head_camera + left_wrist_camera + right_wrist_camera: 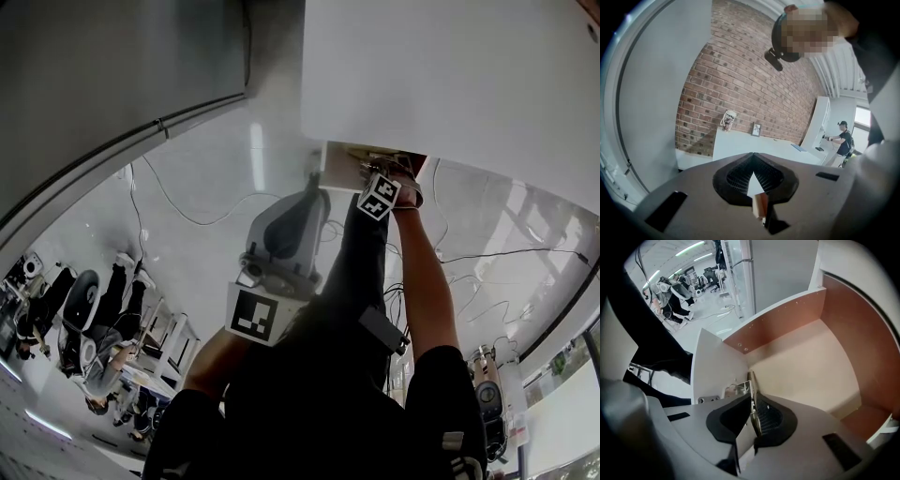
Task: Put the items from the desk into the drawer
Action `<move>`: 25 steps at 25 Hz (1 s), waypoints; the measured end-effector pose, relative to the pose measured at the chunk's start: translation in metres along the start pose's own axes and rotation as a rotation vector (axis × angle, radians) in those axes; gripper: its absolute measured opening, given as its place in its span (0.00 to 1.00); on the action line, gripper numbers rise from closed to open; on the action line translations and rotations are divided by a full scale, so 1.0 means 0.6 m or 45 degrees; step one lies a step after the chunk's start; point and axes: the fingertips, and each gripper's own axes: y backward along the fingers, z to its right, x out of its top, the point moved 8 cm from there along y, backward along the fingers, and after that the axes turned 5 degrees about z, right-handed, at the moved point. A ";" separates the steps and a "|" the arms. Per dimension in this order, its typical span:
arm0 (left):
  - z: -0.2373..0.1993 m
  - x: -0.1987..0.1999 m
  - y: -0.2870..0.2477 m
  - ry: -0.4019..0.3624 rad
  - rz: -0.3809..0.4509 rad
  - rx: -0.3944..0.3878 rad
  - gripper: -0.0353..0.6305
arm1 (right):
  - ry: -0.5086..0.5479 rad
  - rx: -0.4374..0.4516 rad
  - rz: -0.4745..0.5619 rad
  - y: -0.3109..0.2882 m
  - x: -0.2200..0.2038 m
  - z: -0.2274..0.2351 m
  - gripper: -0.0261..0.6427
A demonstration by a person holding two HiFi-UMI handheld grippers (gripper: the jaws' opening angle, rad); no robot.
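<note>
Here we are at the drawer [806, 362], and it stands open under the white desk [450, 75]. Our right gripper [752, 397] points down into it, and the pale floor and reddish-brown walls of the drawer fill its view. Its jaws are pressed together on a thin flat item [750, 383], which we see edge-on, so we can't tell what it is. The item sticks out past the jaw tips, close to the drawer's near corner and just beside the white side panel [715, 371]. We can't say whether it touches the floor of the drawer. The part of the floor we can see is bare.

From the head view, the right arm [427, 281] reaches up to the drawer's mouth, with the marker cube [380, 195] right at the edge.

Our left gripper [753, 157] hangs back, well apart from the drawer and tilted a little downward. Its jaw tips meet, and a small block [758, 202] sits wedged low between the pads. The block is white on top and brown on the side, and it's too close for us to name it.

Beyond the left jaws we see a brick wall [740, 79]. In front of the wall is a second desk [740, 145] carrying a jar [729, 120] and a small frame [755, 129]. A person [843, 139] stands far off to the right.
</note>
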 end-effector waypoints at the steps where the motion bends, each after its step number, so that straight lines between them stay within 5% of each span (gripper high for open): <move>1: -0.003 0.000 0.000 0.000 0.002 0.000 0.06 | -0.007 -0.009 -0.007 -0.001 0.002 0.002 0.08; 3: -0.006 0.001 0.001 0.003 0.006 -0.001 0.06 | -0.030 -0.024 -0.022 0.000 0.002 0.005 0.19; 11: 0.001 0.002 0.028 0.011 0.053 -0.002 0.06 | -0.208 -0.101 0.002 0.055 -0.010 -0.004 0.19; 18: 0.004 0.032 0.049 -0.036 0.156 -0.042 0.06 | -0.765 -0.303 0.230 0.196 -0.002 0.034 0.09; 25: 0.028 0.095 0.065 -0.088 0.248 -0.106 0.06 | -1.012 -0.518 0.611 0.407 0.041 0.072 0.05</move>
